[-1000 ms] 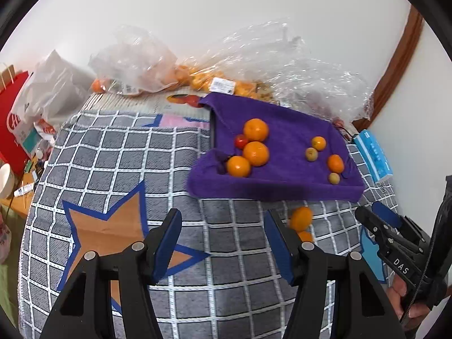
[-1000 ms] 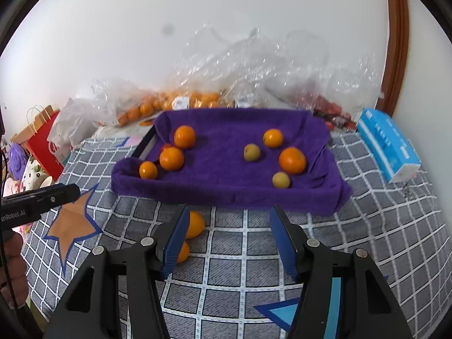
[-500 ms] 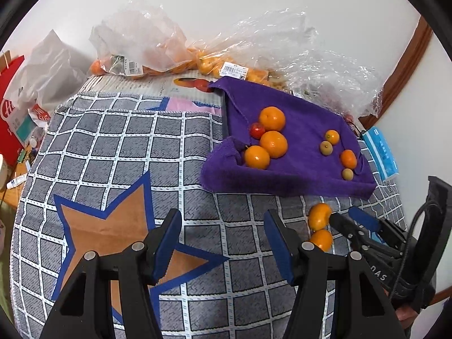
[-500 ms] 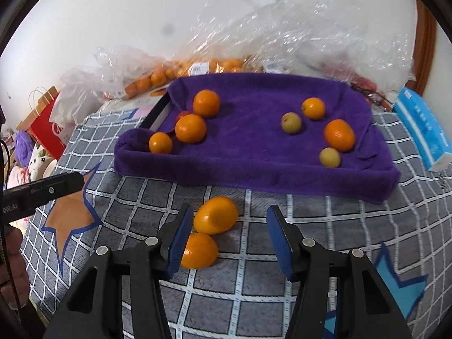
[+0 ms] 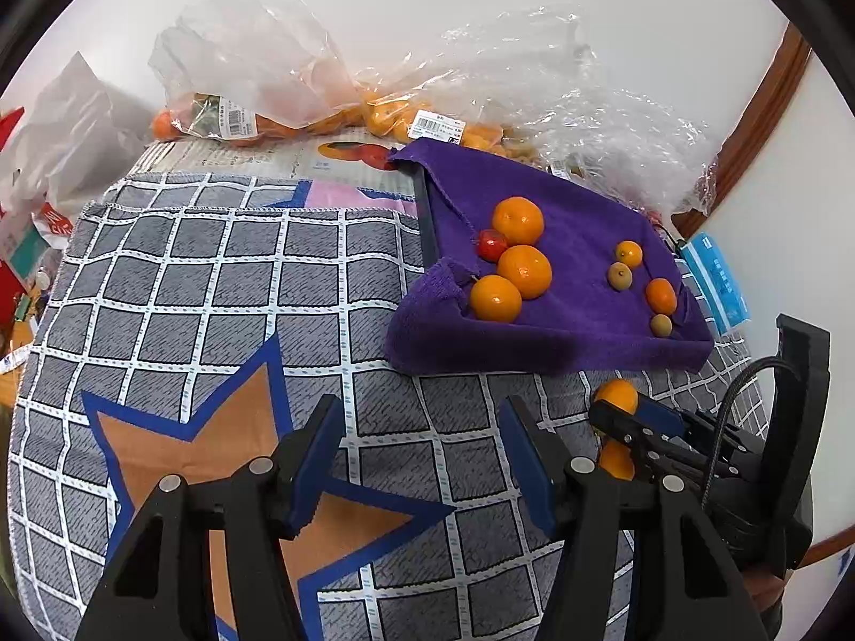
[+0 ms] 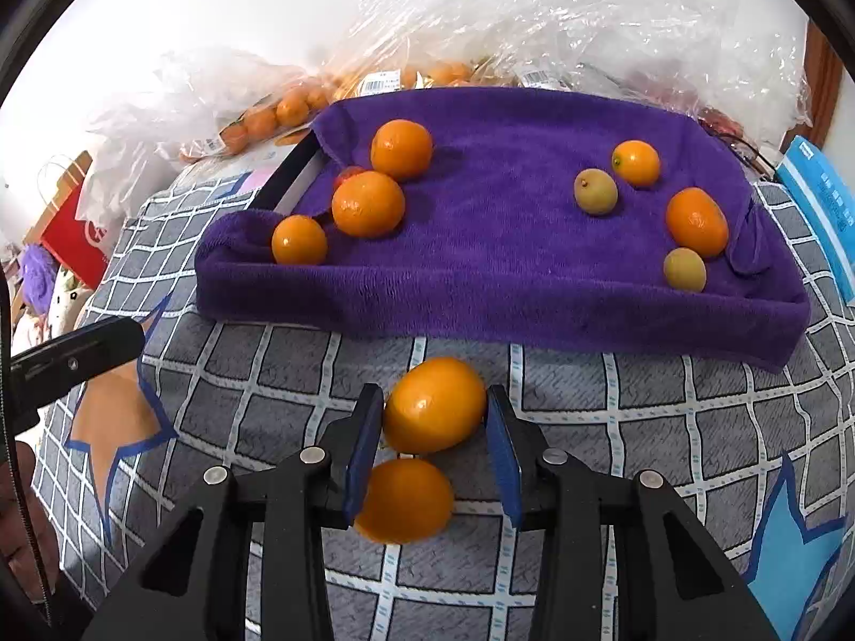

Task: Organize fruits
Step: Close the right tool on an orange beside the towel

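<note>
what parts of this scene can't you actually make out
- Fruit in the plastic bags: both views, blurred by crinkled film.
- Red fruit: right wrist view, mostly behind an orange.
- Near orange: partly behind the right tool.
- Bag labels: too small to read.

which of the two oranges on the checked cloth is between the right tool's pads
The farther orange, the one closer to the purple towel. The nearer orange lies below the left pad, outside the right tool.

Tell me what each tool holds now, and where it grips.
The right tool has just been closing on an orange lying on the cloth, pads at its two sides. The left tool holds nothing.
</note>
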